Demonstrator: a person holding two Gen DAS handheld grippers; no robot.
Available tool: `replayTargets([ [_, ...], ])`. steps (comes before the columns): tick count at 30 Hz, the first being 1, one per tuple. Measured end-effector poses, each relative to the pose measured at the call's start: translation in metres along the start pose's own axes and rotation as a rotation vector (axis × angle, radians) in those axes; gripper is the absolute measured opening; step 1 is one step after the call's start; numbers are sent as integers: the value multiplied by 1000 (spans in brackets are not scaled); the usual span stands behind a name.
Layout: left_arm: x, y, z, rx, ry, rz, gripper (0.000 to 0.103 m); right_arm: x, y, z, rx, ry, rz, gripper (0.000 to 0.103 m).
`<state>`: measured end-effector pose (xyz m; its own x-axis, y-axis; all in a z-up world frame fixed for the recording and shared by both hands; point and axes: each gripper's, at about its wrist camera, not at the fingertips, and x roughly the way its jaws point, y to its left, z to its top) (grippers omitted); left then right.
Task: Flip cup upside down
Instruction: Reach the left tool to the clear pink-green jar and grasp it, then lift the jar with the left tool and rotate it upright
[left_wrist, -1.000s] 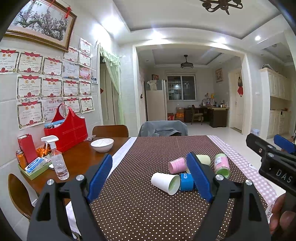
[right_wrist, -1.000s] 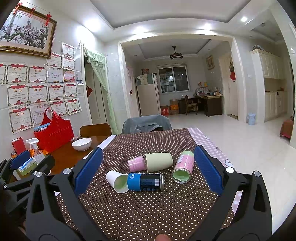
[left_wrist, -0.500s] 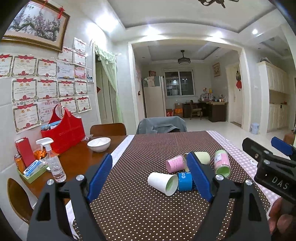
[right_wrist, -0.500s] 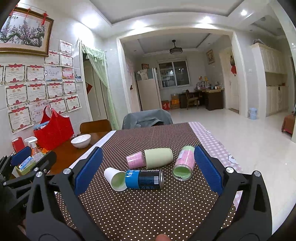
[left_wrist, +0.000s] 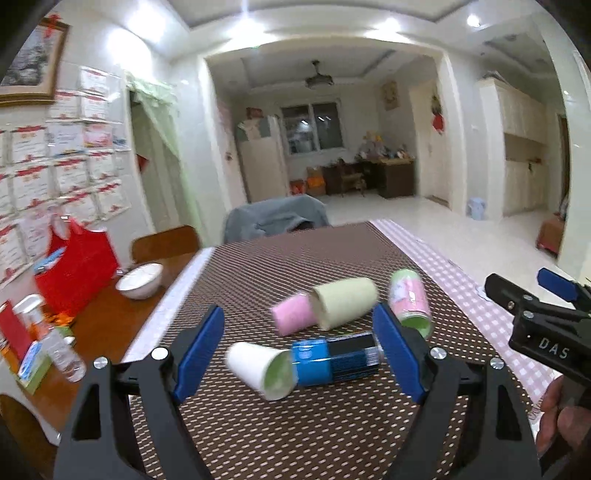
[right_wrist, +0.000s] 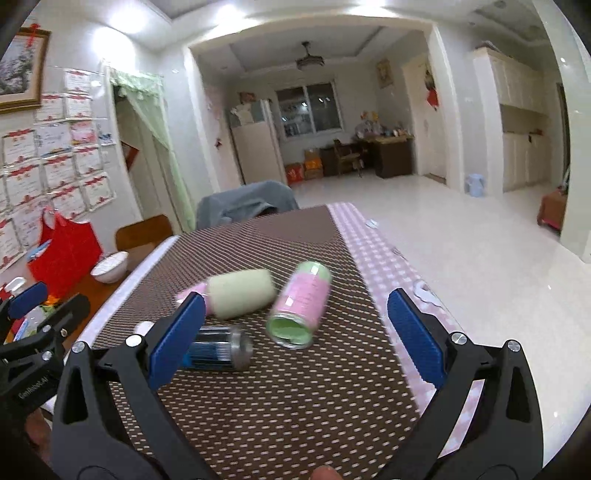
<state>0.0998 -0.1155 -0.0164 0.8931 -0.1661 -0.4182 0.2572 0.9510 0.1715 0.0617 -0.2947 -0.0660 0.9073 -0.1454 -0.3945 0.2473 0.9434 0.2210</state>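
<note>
Both tongs (left_wrist: 299, 354) (right_wrist: 295, 336) moved closer, gaping wide; right one reads "DAS" (left_wrist: 552, 349)

A white cup (left_wrist: 258, 368) with a green inside, a blue-and-black can (left_wrist: 334, 359), a pink cup (left_wrist: 291, 316), a pale green cup (left_wrist: 345, 302) and a pink-and-green can (right_wrist: 301, 304) lie on a brown white-dotted cloth (left_wrist: 314, 424).

A family home's dining room: a dining table (left_wrist: 332, 424) with wooden chair (left_wrist: 166, 243) at 10 o'clock, framed certificates (left_wrist: 62, 166) on the wall, fridge (left_wrist: 264, 158) at 12 o'clock, cupboards (left_wrist: 524, 147) at 2.
</note>
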Motion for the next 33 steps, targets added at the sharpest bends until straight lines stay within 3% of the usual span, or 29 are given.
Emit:
replayTargets([
  [13, 132, -68, 24, 97, 295, -230, 81, 88, -65, -2, 64, 177, -119, 97],
  [22, 212, -103, 20, 101, 513, -295, 81, 137, -77, -3, 48, 269, -160, 97],
  [33, 275, -137, 15, 100, 642, -350, 81, 159, -106, -4, 71, 319, -218, 97],
])
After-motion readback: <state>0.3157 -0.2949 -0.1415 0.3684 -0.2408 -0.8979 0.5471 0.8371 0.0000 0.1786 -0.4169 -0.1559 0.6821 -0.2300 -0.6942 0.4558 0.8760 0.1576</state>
